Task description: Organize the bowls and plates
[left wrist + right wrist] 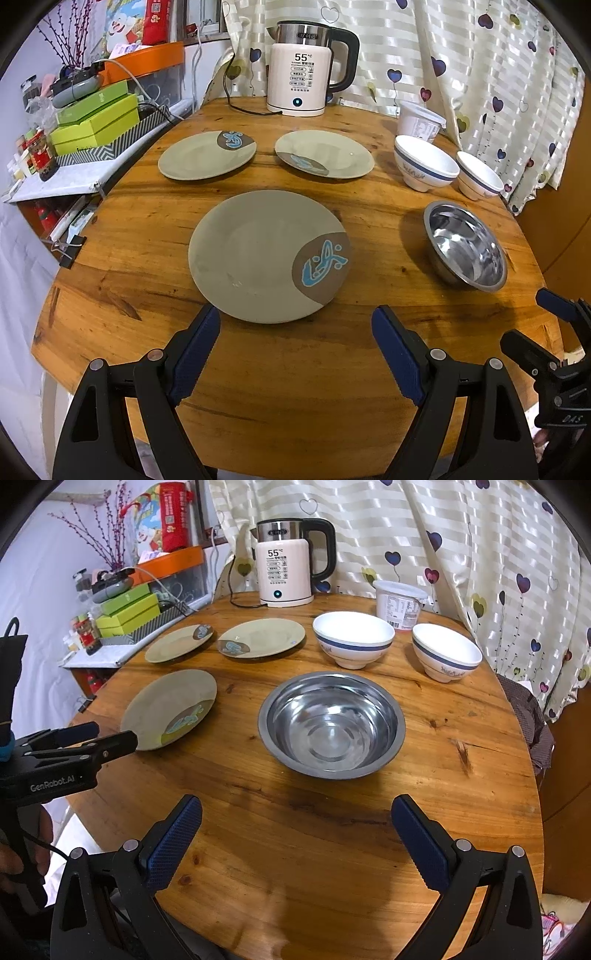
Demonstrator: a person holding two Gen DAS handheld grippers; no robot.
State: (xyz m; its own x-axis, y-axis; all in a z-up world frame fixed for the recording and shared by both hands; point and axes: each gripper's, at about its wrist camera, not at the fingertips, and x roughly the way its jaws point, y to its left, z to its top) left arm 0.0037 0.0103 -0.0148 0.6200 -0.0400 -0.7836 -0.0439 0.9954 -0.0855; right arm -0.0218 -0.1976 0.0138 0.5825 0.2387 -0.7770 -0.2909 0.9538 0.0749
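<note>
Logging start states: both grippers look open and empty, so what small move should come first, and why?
Probably ease the left gripper forward onto the near plate. Its open fingers already frame that plate's edge, all three plates lie unstacked, and the right gripper faces the steel bowl.

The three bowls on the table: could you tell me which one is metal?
The steel bowl, nearest the right gripper. The other two bowls behind it are white with a blue band.

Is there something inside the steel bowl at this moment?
No. The steel bowl is empty: only its shiny bottom with reflections is seen. It stands upright on the wooden table. What is under the bowl is covered.
</note>
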